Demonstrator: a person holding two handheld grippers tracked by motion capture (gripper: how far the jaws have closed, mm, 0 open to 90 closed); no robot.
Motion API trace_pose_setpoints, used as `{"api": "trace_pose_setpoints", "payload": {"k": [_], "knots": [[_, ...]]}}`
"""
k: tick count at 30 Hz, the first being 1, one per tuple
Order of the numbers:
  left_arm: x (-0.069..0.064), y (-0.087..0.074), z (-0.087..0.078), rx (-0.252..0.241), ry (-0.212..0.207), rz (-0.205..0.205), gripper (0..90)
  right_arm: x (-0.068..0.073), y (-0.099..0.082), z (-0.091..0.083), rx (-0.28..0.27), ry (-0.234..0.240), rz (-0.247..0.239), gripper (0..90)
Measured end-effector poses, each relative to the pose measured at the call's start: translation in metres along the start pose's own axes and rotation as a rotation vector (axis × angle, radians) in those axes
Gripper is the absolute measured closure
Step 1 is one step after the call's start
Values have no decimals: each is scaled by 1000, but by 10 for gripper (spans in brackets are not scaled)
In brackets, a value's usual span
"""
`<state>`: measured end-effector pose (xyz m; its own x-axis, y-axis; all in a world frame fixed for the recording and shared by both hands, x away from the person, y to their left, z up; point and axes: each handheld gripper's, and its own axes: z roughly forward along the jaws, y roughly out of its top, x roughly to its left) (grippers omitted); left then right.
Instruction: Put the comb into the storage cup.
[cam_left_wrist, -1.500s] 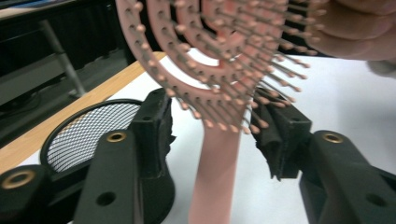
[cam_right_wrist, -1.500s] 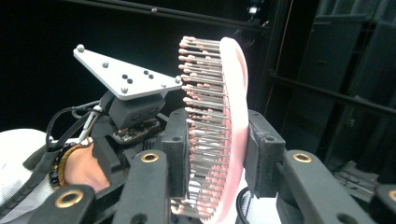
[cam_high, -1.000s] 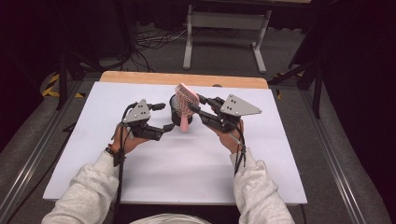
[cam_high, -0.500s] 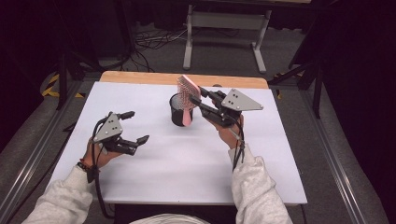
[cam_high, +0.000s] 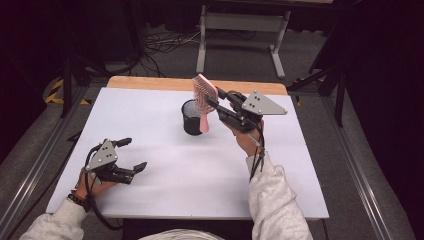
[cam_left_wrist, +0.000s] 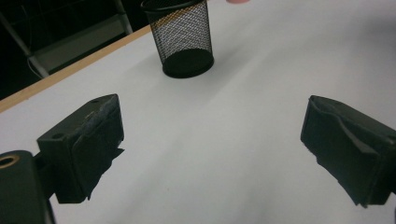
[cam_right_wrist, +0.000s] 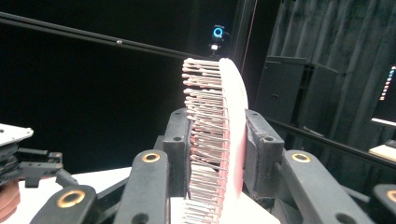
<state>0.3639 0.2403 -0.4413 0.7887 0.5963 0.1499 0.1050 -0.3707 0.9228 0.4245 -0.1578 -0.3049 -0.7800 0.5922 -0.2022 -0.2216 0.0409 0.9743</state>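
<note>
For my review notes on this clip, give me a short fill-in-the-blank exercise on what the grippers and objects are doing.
1. The right gripper is shut on a pink ____.
2. The hairbrush hangs handle-down beside the black mesh ____.
3. The left gripper, low over the white table, has its jaws ____.

Missing words: hairbrush; cup; open

Left gripper (cam_high: 131, 155): withdrawn from mesh cup (cam_high: 191, 117) toward table's (cam_high: 165, 195) near-left corner; jaws just opened, apparently empty.

The right gripper (cam_right_wrist: 215, 154) clamps a pink hairbrush (cam_right_wrist: 233, 121) upright between its two black jaws. The bristles (cam_right_wrist: 201, 93) face left. The white table (cam_right_wrist: 93, 179) lies below, dark curtains behind.
</note>
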Motion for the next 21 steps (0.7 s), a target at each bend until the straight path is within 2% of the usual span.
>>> {"api": "trace_pose_setpoints", "payload": {"k": [3, 8, 12, 16, 21], "knots": [[0, -4, -6, -10, 7, -10, 70, -1, 5, -2, -7, -1, -4, 662], [-1, -13, -12, 9, 21, -23, 70, -4, 18, -2, -22, -10, -28, 663], [-1, -17, -15, 10, 20, -29, 70, -9, 23, 2, -29, -19, -27, 663], [-2, -20, -18, 7, 16, -36, 71, -13, 27, 13, -27, -29, -40, 663], [0, -22, -21, -3, 15, -45, 84, -16, 23, 28, -19, -36, -38, 663]]}}
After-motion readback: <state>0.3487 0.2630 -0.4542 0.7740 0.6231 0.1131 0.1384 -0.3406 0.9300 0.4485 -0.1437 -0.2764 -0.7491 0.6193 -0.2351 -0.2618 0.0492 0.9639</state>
